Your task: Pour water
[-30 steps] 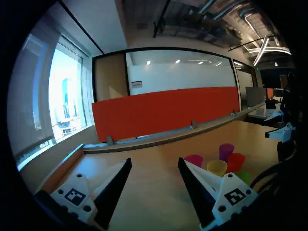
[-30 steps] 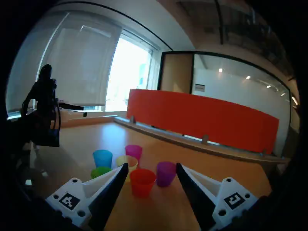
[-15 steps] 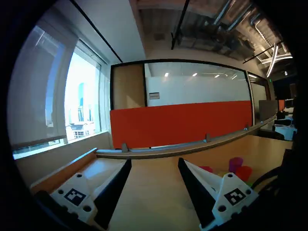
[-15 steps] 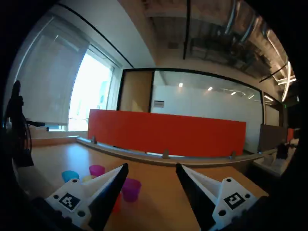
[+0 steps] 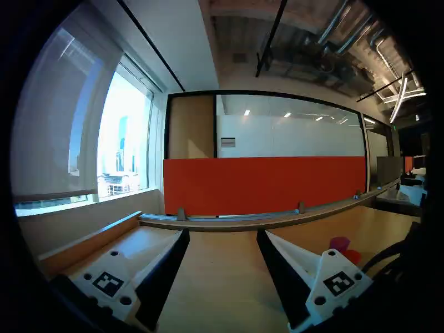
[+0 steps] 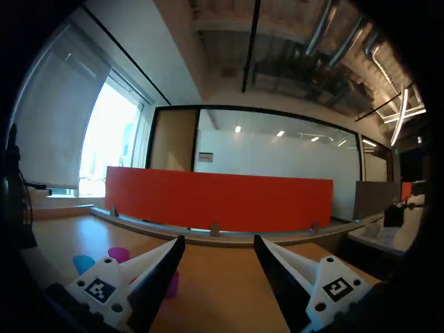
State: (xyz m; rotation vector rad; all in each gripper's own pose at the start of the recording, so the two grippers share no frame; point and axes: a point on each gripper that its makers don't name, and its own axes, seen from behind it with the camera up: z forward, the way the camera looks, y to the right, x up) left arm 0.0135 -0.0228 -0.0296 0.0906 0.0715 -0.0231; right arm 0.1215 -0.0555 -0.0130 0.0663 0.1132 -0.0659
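The left hand-held gripper (image 5: 222, 231) is released: its two white fingers stand well apart with bare wood between them. It points level across the tabletop (image 5: 222, 283) toward an orange partition (image 5: 263, 186) at 12 o'clock. In the left gripper view, a purple cup (image 5: 339, 243) stands upright on the tabletop at about 4 o'clock, just past the gripper's right finger. A red cup (image 5: 351, 256) sits just beside it on the nearer side, partly hidden by that finger. A bright window (image 5: 119, 155) fills the wall at 9 o'clock.

The right hand-held gripper (image 6: 218, 238) is released too, its jaws wide and gripping nothing. It also faces the orange partition at 12 o'clock, above the tabletop. In the right gripper view the cups lie low at 8 o'clock. A blue cup (image 6: 83, 262) is farthest out, and a pink cup (image 6: 118, 253) is just beside it. The purple cup (image 6: 172, 284) peeks out from behind the gripper's left finger. All three rest on the tabletop, apart from the fingers. Whether any cup holds water cannot be told. Pipes (image 6: 327, 33) run along the open ceiling at 1 o'clock.
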